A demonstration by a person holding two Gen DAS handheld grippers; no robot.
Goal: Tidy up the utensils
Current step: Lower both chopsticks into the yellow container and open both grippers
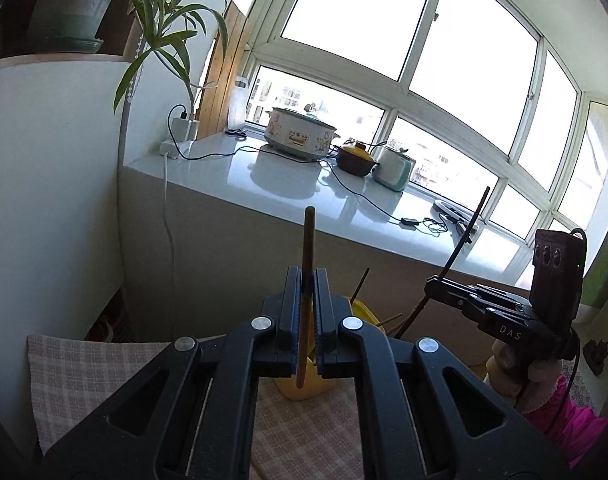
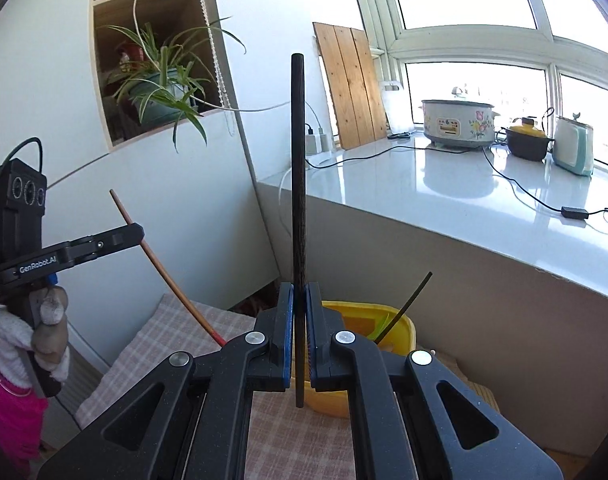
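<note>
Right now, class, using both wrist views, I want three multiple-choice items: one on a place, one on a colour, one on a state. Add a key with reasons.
1. Where does the floral cooker stand?
A. on the white counter
B. on the checked cloth
C. in the wall shelf

2. What colour is the bin beyond the jaws?
A. green
B. yellow
C. white

3. How is the right gripper?
A. open, empty
B. shut on the dark chopstick
C. shut on a spoon

Key: A, it sits on the counter by the window; B, its rim is yellow; B, the jaws pinch the upright stick.
</note>
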